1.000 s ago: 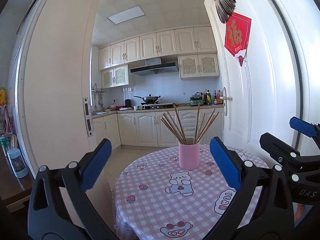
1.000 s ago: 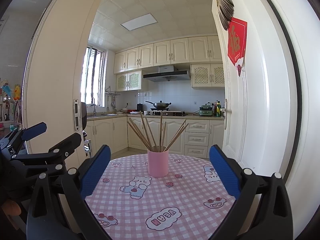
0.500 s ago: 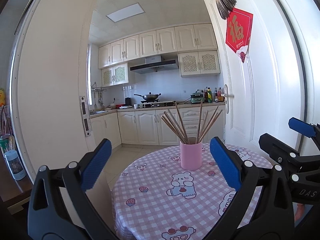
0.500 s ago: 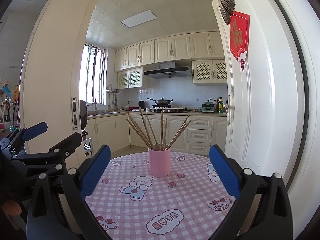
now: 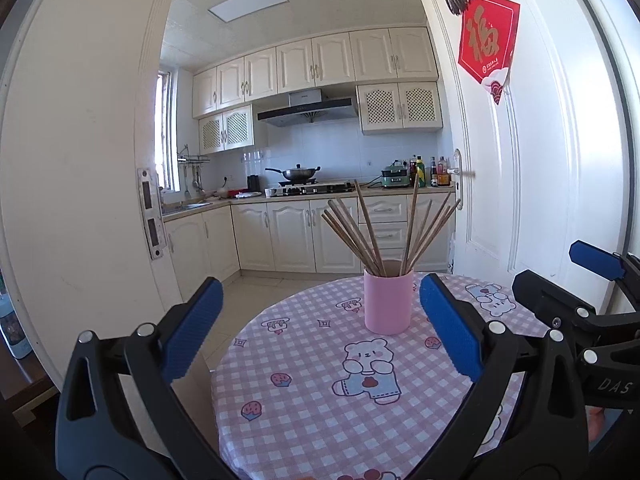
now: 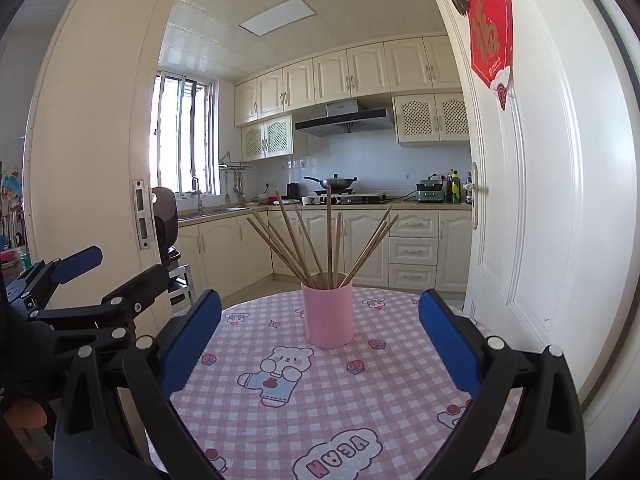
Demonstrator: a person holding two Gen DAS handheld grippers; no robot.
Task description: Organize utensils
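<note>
- Bright daylight thru window (image 6: pixel 184 140), left of frame; panes blown out.
- Ceiling panel (image 6: pixel 277 21) pale, upper centre.
- Strong fisheye bend + dark vignette at corners.
- Sharp mid-frame, no motion blur; soft shadows on tablecloth (image 6: pixel 360 400).

Tablecloth (image 6: pixel 400 412) print reads "VEGAN" — right gripper (image 5: pixel 592 280) body, "DAS".

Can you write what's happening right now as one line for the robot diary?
stage: approach | left gripper: open, empty | right gripper: open, empty | chopsticks: standing in pink cup | cup: upright on table
</note>
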